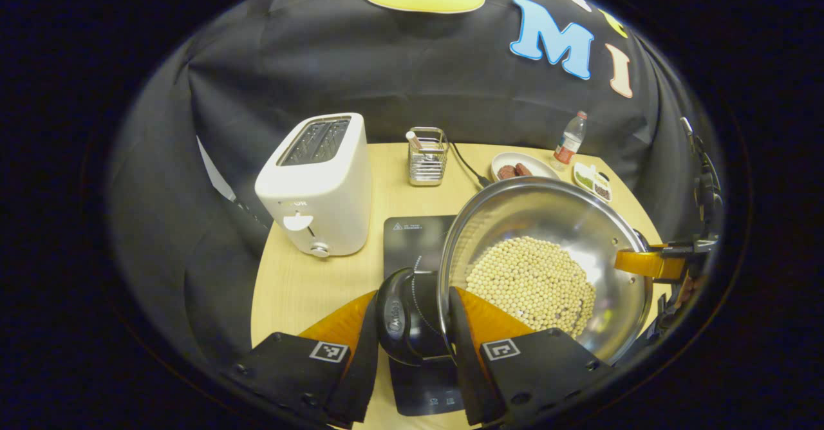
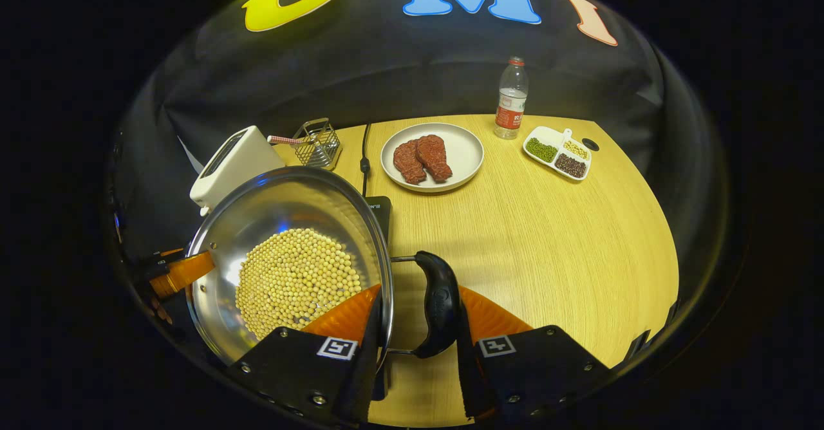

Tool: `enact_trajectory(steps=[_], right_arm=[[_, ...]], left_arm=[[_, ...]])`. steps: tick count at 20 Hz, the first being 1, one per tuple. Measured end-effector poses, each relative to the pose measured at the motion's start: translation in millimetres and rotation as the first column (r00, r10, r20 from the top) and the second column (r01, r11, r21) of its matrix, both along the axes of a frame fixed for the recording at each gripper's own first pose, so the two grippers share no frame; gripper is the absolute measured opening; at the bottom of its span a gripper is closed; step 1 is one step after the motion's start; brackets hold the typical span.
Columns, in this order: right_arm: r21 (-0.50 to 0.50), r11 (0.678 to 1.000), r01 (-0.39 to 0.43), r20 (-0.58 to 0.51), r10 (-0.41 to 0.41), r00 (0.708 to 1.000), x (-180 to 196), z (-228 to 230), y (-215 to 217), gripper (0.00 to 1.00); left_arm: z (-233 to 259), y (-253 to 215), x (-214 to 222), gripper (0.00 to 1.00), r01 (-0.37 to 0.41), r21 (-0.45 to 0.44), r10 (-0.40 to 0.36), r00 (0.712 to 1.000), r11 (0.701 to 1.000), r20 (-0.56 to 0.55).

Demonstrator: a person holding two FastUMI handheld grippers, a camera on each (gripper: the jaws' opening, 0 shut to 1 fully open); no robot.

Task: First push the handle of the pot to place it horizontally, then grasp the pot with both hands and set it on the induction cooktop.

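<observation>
A steel pot (image 1: 579,224) holding soybeans (image 1: 531,282) hangs between both grippers over the right part of the black induction cooktop (image 1: 415,237); I cannot tell whether it touches the cooktop. My left gripper (image 1: 413,296) is shut across the pot's black handle (image 1: 402,317) and the wall beside it. In the right gripper view, my right gripper (image 2: 420,293) is shut across the pot's black loop handle (image 2: 439,304) and the rim of the pot (image 2: 283,198). The soybeans (image 2: 296,279) lie in a flat layer. The cooktop (image 2: 380,210) peeks out behind the pot.
A white toaster (image 1: 318,185) stands left of the cooktop, with a wire holder (image 1: 427,156) behind it. Behind the pot are a plate of meat (image 2: 431,155), a water bottle (image 2: 512,98) and a divided dish of beans (image 2: 557,152). A black cable (image 2: 365,153) runs to the back edge.
</observation>
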State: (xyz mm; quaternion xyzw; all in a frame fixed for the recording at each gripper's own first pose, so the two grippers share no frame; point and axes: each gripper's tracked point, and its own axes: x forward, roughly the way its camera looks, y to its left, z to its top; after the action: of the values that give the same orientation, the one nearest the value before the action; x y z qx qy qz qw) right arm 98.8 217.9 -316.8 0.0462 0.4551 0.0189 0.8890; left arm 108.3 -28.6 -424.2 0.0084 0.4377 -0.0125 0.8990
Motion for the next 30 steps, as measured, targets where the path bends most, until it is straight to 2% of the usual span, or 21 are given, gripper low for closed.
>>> enact_trajectory(steps=[1,2,5,9,15,16,22,23,25,26,28,29,30], right_arm=[[0.002,1.0,0.002,0.001,-0.002,1.0,1.2,-0.1,3.3,0.54],[0.006,1.0,0.005,0.002,-0.005,1.0,2.7,-0.2,6.7,0.54],[0.008,1.0,0.008,-0.008,-0.008,1.0,5.3,-3.1,16.1,0.54],[0.011,1.0,0.015,-0.016,-0.015,1.0,10.5,-9.2,25.4,0.54],[0.015,0.999,0.037,-0.027,-0.037,0.999,17.1,-19.9,28.1,0.54],[0.018,0.999,0.043,-0.031,-0.043,0.999,17.9,-21.7,27.7,0.54],[0.021,0.997,0.069,-0.036,-0.068,0.997,16.8,-31.8,28.4,0.54],[0.021,0.997,0.073,-0.036,-0.072,0.997,15.6,-33.8,28.5,0.54],[0.022,0.997,0.078,-0.035,-0.077,0.996,13.7,-37.8,30.2,0.54],[0.024,0.997,0.077,-0.026,-0.076,0.997,14.1,-38.2,31.2,0.54],[0.016,0.998,0.065,0.002,-0.065,0.998,18.7,-36.5,32.0,0.54],[0.029,0.997,0.068,0.004,-0.069,0.998,19.9,-37.6,33.7,0.54],[0.035,0.997,0.071,0.004,-0.071,0.997,20.8,-37.4,34.9,0.54]], left_arm=[[-1.4,0.0,0.4,0.61,0.002,0.002,-0.002,1.0,1.0,0.002],[-1.6,-0.5,0.0,0.58,0.002,0.002,-0.002,1.0,1.0,0.002],[-1.8,-0.8,1.0,0.61,-0.002,0.004,0.002,1.0,1.0,-0.005],[-2.0,-2.2,2.7,0.6,-0.002,0.007,0.002,1.0,1.0,-0.008],[-2.8,-2.5,4.7,0.61,0.009,0.011,-0.008,1.0,1.0,-0.01],[-2.9,-2.8,4.8,0.58,0.012,0.012,-0.012,1.0,1.0,-0.012],[-1.7,-1.5,6.9,0.58,0.03,0.03,-0.029,1.0,0.999,-0.011],[-1.7,-0.9,7.8,0.62,0.03,0.03,-0.03,0.999,0.999,-0.011],[-3.2,-2.4,7.1,0.62,0.027,0.026,-0.027,1.0,0.999,-0.013],[-1.2,-1.8,6.0,0.58,0.023,0.027,-0.023,1.0,0.999,-0.008],[-1.6,-1.6,6.2,0.58,0.011,0.015,-0.011,1.0,1.0,0.01],[-3.6,0.1,7.9,0.62,0.006,0.014,-0.006,1.0,1.0,0.023],[-3.0,-0.7,7.0,0.59,0.003,0.011,-0.004,0.999,1.0,0.032]])
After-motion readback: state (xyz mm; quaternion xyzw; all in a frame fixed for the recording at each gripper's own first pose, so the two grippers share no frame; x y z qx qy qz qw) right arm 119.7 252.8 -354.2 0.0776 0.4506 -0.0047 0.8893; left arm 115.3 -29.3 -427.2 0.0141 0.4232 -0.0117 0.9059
